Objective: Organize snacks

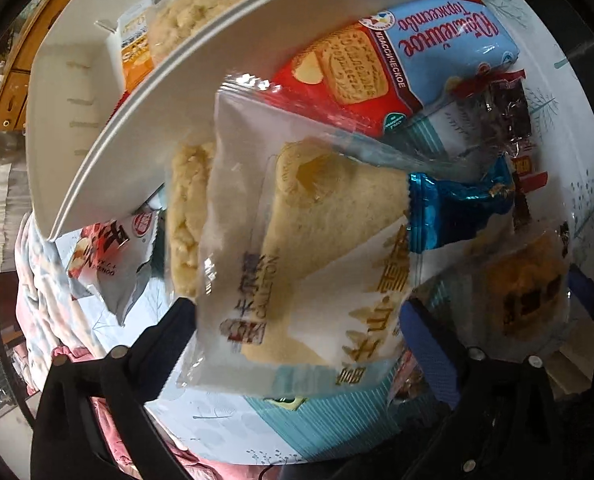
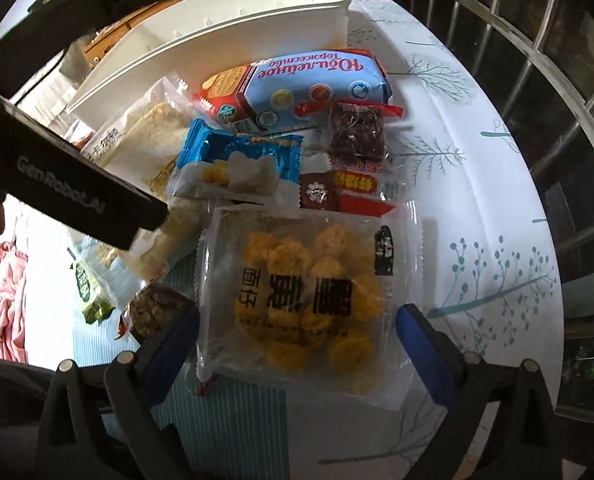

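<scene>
Both tongs are hanging spread, left gripper (image 1: 297,312) straddling the bread packet (image 1: 297,248), right gripper (image 2: 297,316) straddling the yellow puff bag (image 2: 309,296); each is needing a centred pinch before swinging toward the white bin (image 2: 217,40) at eleven o'clock.

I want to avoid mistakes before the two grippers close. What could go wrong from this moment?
1. The left gripper has open jaws around the pale sandwich-cake packet, which overlaps the blue foil packet; closing might catch or drag it.
2. The right gripper has open jaws around the clear bag of yellow puffs; the slack film could slip or the puffs get crushed.
3. The left gripper's body reaches across the pile, so lifting together may make the grippers collide.
</scene>
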